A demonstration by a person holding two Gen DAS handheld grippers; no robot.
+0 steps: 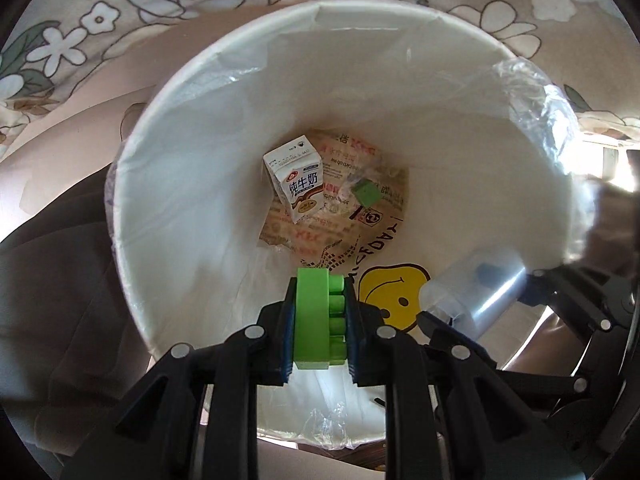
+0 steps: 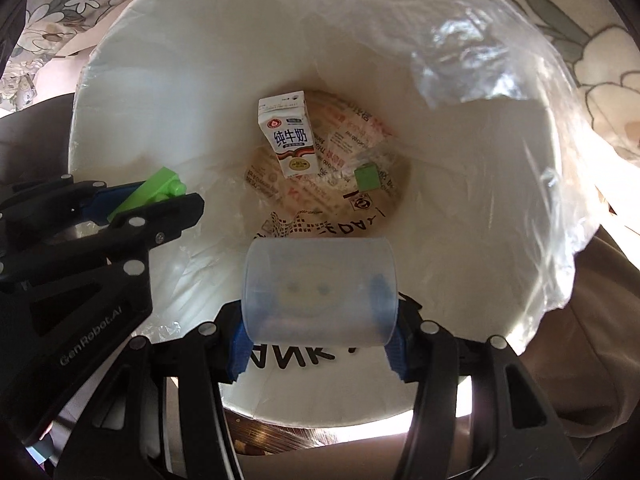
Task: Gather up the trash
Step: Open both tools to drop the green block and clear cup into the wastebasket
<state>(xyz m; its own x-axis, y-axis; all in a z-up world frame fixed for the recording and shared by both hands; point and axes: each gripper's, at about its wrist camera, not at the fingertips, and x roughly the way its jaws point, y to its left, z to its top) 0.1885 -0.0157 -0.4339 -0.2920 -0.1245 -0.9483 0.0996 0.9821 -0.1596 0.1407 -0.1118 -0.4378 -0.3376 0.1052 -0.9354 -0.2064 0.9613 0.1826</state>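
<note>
A white bin lined with clear plastic fills both views. At its bottom lie a milk carton, a small green cube and printed wrapping. My left gripper is shut on a green toy brick above the bin's mouth; it also shows in the right wrist view. My right gripper is shut on a translucent plastic cup, held sideways over the bin; the cup also shows in the left wrist view.
A floral cloth lies beyond the bin. A paper bag with a yellow smiley face lines the bin's near wall. Loose clear liner plastic drapes over the bin's right rim.
</note>
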